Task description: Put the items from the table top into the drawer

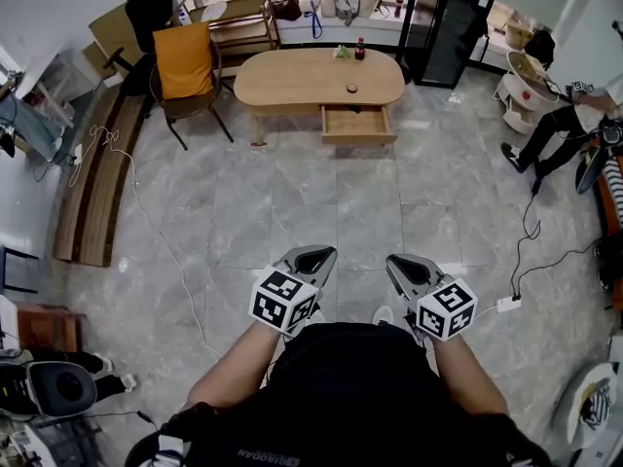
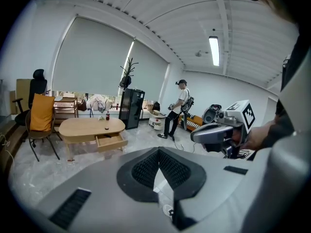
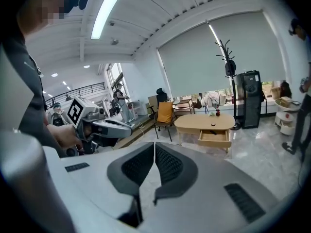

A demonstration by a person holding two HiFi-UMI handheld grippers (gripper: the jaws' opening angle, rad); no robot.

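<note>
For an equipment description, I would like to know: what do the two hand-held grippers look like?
The left gripper and the right gripper both have pale grey shells, with black ribbed pads lining the jaws. Each carries a white cube printed with black square markers. The person wears a black top.

Oval wooden coffee table (image 1: 292, 81) well ahead of you, standing on grey tiled floor (image 1: 292, 212). Front drawer (image 1: 357, 125) pulled open toward you, right of table's centre. On tabletop: small red-and-dark bottle (image 1: 359, 49) upright near far edge; pale-green item (image 1: 342, 53) just beside it, too small to name; small dark round object (image 1: 351, 89) near front edge, above drawer. White power strip (image 1: 508, 304) on floor at your right
</note>
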